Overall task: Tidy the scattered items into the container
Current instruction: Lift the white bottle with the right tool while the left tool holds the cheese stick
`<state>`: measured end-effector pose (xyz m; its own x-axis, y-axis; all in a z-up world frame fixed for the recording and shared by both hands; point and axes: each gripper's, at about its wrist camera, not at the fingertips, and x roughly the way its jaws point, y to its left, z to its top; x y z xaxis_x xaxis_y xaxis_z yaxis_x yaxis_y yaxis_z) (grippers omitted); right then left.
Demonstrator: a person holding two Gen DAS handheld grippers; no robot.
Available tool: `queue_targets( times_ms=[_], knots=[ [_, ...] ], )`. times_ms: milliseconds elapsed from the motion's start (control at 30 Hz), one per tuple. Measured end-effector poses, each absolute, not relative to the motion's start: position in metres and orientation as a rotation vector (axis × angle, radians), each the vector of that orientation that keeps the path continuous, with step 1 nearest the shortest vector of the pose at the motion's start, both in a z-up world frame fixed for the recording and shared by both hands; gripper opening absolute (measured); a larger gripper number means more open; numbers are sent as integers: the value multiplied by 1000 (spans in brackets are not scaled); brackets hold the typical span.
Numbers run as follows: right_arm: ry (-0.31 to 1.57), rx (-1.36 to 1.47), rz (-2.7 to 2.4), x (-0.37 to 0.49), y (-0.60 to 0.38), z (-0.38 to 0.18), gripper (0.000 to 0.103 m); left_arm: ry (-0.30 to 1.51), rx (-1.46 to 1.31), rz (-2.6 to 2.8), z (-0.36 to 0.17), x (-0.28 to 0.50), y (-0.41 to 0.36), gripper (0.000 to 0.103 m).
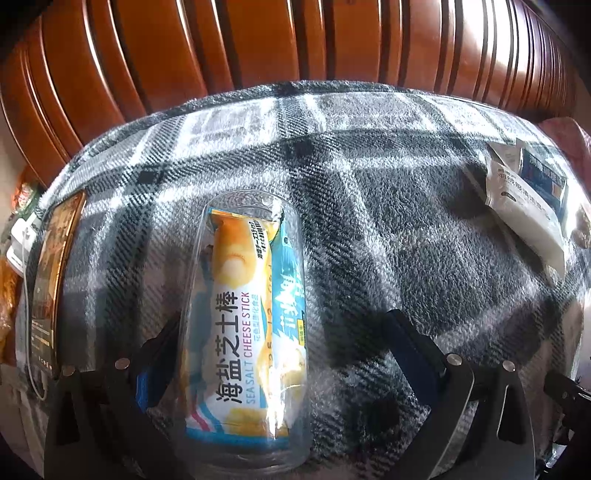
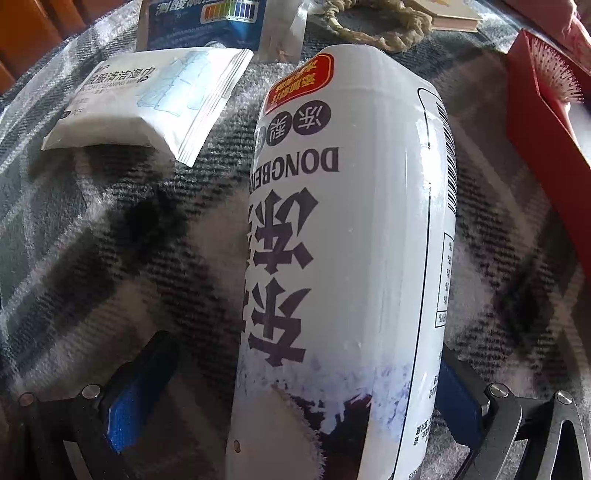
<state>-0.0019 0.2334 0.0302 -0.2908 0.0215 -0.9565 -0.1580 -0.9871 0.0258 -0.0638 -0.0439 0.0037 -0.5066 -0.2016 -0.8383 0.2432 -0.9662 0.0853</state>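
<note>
1. Left wrist view: a clear plastic container (image 1: 243,325) lies on its side on the plaid blanket (image 1: 369,206), holding a yellow-and-blue snack pack (image 1: 240,314) marked "cheese stick".
2. The left gripper (image 1: 280,354) has its jaws spread wide; the container sits against the left finger (image 1: 155,354) and apart from the right one, so nothing is clamped.
3. At the left rim a flat dark box (image 1: 55,273) is bent by the lens — its print is unreadable, and the clutter beyond it is too blurred to name.
4. Right wrist view: a white pouch (image 2: 351,266) with dark printed characters fills the middle, its lower end cut off by the frame.
5. The right gripper (image 2: 295,398) stands open around the pouch; whether the blue pads (image 2: 458,402) touch it cannot be told.
6. Behind lie a white wipes packet (image 2: 147,99) and a blue packet (image 2: 203,22) — half cropped at the top.
7. A red box (image 2: 543,110) runs off the right edge.
</note>
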Motion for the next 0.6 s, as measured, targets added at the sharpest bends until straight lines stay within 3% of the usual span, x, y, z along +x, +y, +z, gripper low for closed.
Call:
queue_targets(
  times_ms=[600],
  knots=[
    [171,-1795,2428,11,188,39,103,66,1380,-2519,5,-65,-48,103]
  ],
)
